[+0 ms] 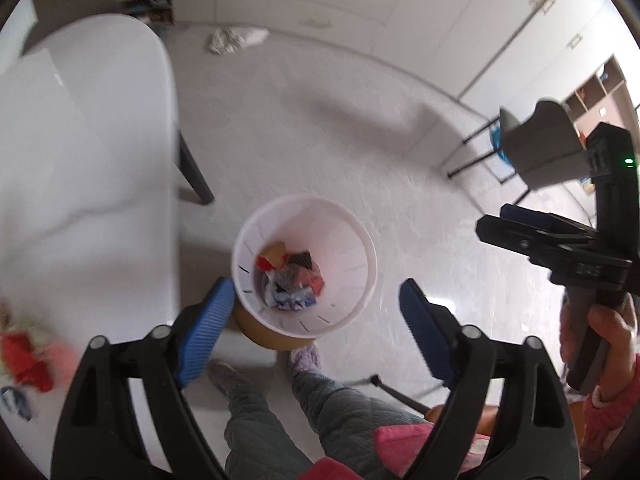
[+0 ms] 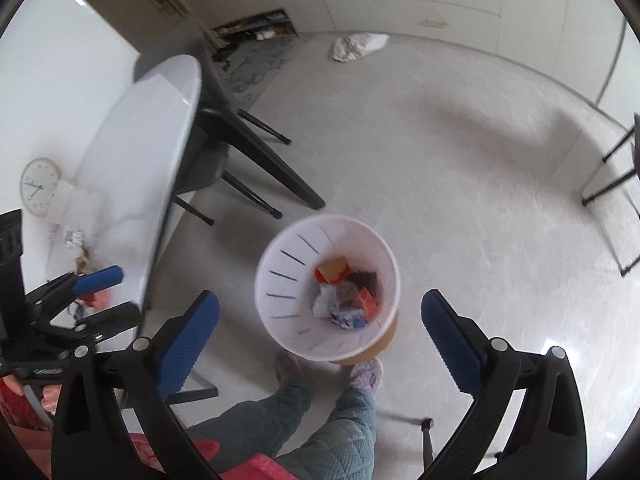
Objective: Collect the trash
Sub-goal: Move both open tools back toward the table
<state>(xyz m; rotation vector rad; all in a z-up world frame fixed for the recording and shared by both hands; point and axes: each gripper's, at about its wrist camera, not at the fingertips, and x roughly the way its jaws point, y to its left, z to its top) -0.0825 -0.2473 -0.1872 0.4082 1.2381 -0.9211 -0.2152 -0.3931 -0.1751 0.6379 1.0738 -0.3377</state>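
A white slotted waste bin (image 1: 360, 240) (image 2: 280, 248) stands on the pale floor, with several crumpled wrappers (image 1: 292, 276) (image 2: 348, 292) at its bottom. My left gripper (image 1: 318, 292) hangs above the bin, jaws open and nothing between the blue pads. My right gripper (image 2: 320, 300) is also open and empty above the bin, and shows at the right edge of the left wrist view (image 1: 496, 220). On the table lie red wrappers (image 1: 24, 360) (image 2: 94, 298), a blue-and-white wrapper (image 1: 16, 402) and a crumpled foil ball (image 2: 74, 238). The left gripper (image 2: 120, 292) appears beside them.
A white table (image 1: 80, 140) (image 2: 136, 152) lies to the left, with a round clock (image 2: 38, 186) on it and a black chair (image 2: 240, 152) tucked under. A crumpled white bag (image 1: 236, 38) (image 2: 358, 46) lies on the far floor. The person's slippered feet (image 1: 306, 360) (image 2: 366, 374) touch the bin.
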